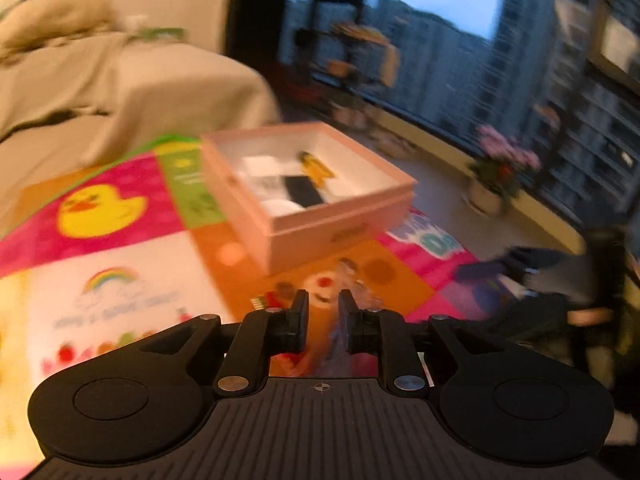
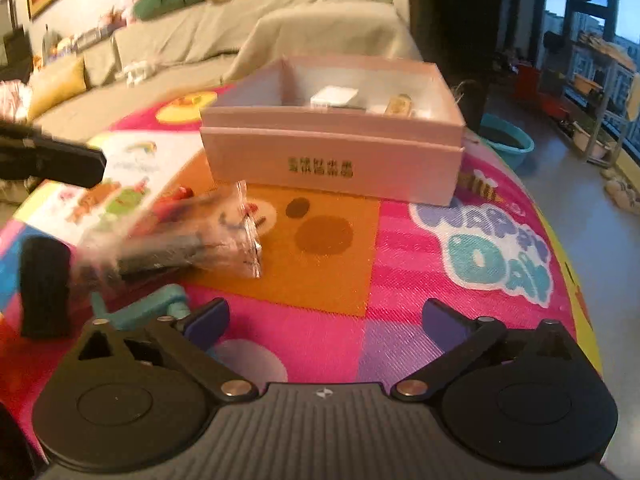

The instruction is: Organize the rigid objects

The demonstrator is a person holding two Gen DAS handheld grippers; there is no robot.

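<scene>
Though already part-filled, pink box (image 2: 332,160): white carton (image 2: 334,98) and a few small pieces inside, room to spare.
Left gripper (image 1: 323,308): nearly closed, pinching clear packet (image 2: 192,236) low over play mat (image 2: 400,264), short of box.
Right gripper (image 2: 326,320): spread wide, empty.
Left to do: packet, plus teal piece (image 2: 148,308) on mat.
Clearance: open mat before box; near wall to clear; sofa (image 2: 240,28) well behind.

On my play mat (image 2: 400,248), at the right of the right wrist view, big teal letters spell something like "DAY" under a purple word I can't make out. The gold characters on the front of the pink box (image 2: 320,167) are too blurred to read.
</scene>
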